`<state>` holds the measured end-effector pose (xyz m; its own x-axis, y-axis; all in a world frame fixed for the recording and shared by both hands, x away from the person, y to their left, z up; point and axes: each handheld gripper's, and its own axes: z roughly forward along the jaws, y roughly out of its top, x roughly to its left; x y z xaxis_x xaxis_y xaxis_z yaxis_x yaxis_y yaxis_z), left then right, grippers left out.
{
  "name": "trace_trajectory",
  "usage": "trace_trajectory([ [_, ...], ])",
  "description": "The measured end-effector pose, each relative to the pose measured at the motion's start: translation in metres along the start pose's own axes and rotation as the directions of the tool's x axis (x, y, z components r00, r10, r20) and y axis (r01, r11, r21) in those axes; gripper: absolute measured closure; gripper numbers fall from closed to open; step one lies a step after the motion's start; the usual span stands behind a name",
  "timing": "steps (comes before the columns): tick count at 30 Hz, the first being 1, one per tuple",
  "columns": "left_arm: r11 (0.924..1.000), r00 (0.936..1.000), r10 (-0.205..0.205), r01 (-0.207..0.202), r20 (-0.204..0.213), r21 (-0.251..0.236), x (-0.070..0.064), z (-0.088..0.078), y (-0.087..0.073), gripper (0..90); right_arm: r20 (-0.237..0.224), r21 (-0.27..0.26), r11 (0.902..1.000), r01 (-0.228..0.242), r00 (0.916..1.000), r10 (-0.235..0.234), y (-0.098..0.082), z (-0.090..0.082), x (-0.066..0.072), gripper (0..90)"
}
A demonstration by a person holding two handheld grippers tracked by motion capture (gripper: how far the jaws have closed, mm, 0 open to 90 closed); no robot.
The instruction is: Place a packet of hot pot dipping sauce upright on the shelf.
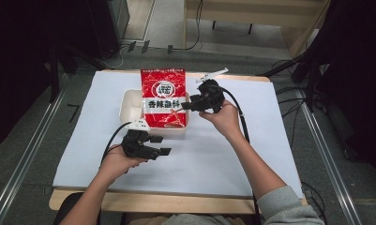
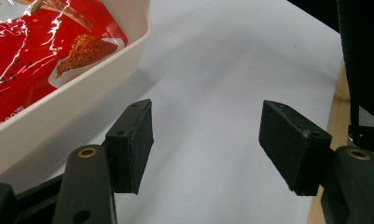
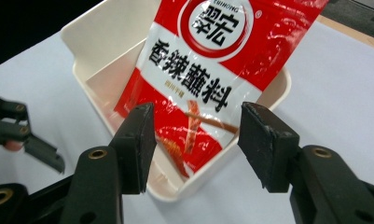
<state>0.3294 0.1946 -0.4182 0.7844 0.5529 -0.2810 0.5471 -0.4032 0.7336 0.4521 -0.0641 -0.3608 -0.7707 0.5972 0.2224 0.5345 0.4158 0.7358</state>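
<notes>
Nearest me, at seven o'clock on the white table cover (image 1: 214, 154), my left gripper (image 1: 161, 145) rests with jaws apart, holding nothing. Farther out, at one o'clock, my right gripper (image 1: 185, 106) stands with its jaws spread and clear of the red sauce packet (image 1: 163, 98). I judge the placing step complete; next comes withdrawal. Beyond, at twelve o'clock, the cream tray (image 1: 127, 108) holds that packet, its top edge overhanging the far rim.

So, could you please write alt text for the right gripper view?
A red seasoning packet lies in a cream tray, overhanging its far rim. The right tongs stand open in front of it, holding nothing, over a white table sheet.
</notes>
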Motion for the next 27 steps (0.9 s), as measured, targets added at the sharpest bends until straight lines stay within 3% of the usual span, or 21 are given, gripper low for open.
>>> trace_trajectory([
  [12,1.0,1.0,0.002,-0.002,-0.004,0.003,0.002,0.0,-0.001,35.0,-0.021,0.005,1.0,0.004,0.9998,-0.004,-0.047,-0.021,0.005,44.5],
  [19,1.0,1.0,0.002,-0.002,-0.008,-0.002,0.003,0.0,-0.001,34.4,-0.018,-0.006,0.9994,0.034,0.9993,-0.034,-0.076,-0.027,0.011,43.5],
  [27,1.0,0.9999,0.004,-0.004,-0.016,0.0,0.003,-0.001,-0.001,34.0,-0.03,-0.007,0.9995,0.031,0.9991,-0.031,-0.086,-0.026,0.012,41.1],
])
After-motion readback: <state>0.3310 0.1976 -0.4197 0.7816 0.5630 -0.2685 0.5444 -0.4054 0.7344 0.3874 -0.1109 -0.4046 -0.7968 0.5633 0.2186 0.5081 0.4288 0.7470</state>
